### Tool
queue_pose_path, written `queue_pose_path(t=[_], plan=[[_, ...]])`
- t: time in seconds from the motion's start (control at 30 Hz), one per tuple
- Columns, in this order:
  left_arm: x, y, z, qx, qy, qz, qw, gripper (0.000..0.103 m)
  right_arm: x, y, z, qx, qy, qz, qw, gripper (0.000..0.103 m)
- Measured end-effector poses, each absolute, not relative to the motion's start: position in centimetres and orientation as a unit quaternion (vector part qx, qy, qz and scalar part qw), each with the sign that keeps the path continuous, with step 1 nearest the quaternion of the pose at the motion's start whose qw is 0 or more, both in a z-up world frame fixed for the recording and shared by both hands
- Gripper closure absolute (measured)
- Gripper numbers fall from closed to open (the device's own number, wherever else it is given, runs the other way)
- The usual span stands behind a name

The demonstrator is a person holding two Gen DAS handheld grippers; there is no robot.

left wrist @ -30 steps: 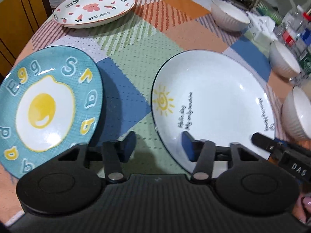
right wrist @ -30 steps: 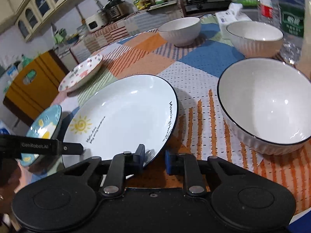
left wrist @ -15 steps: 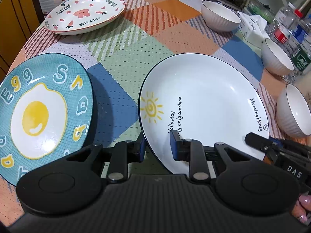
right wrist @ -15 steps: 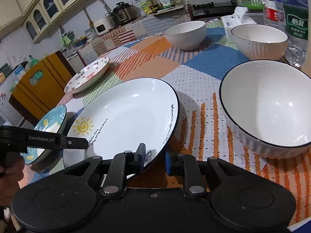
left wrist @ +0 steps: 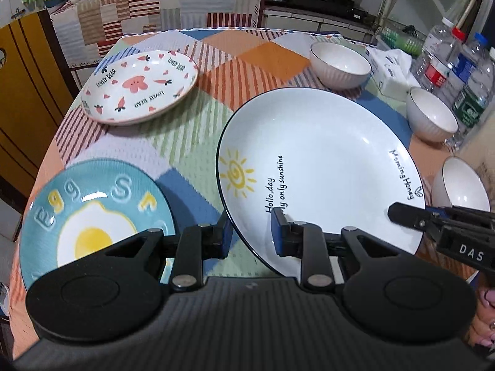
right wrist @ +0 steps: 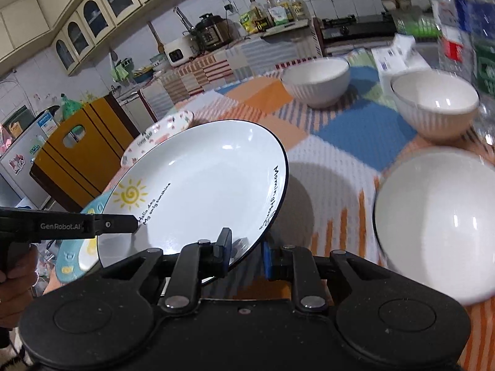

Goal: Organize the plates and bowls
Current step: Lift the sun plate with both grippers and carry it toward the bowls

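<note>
- Sun plate [left wrist: 321,167] = white w/ dark rim, sun drawing + lettering; held clear of the table [left wrist: 173,136] near its front edge, tilted, its shadow on the cloth underneath.
- Left gripper [left wrist: 251,235]: jaws have just been closing, now pinched on the plate's near rim, one pad under, one on the top face.
- Right gripper [right wrist: 246,255]: narrow, clamped on the rim further round, pad each side. Both hold the same plate.
- Judgement: step in hand = two-handed lift, prob. to stack it w/ another plate.
- To do it well: raise both hands together so the rim isn't twisted betw. grips; level the tilt; glazed rim looks slippery, so keep the squeeze steady.
- Keep clear of the big bowl [right wrist: 439,225] just beside the right gripper and the egg plate [left wrist: 92,216] by the left one.
- Set down flat + centred if stacking; let go only once it rests.
- Count, plates: 3 — sun plate, egg plate, carrot plate [left wrist: 139,86] at far left.
- Count, bowls: 3 white ribbed — big bowl, mid bowl [left wrist: 431,117], far bowl [left wrist: 340,65]; all along the right side, well apart.
- Also: water bottles [left wrist: 458,71], 3 or more, can't tell exactly; tissue pack [left wrist: 389,71].
</note>
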State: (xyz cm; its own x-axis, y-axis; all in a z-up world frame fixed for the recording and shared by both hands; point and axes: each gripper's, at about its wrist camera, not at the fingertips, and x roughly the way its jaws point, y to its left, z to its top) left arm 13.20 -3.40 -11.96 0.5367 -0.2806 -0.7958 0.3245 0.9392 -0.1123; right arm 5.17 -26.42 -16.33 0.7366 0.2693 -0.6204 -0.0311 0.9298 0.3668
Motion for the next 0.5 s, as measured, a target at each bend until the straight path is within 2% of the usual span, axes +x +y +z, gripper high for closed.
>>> queue_pose_path(t=[0.23, 0.5], plan=[[17.0, -3.7, -11.1, 0.022, 0.446, -0.161, 0.880, 0.079, 9.5, -26.4, -14.8, 0.160, 0.355, 0.091, 0.917, 0.079], [19.9, -4.2, -13.4, -0.011, 0.464, -0.150, 0.873, 0.079, 13.4, -26.6, -15.0, 0.132, 0.376, 0.084, 0.913, 0.079]])
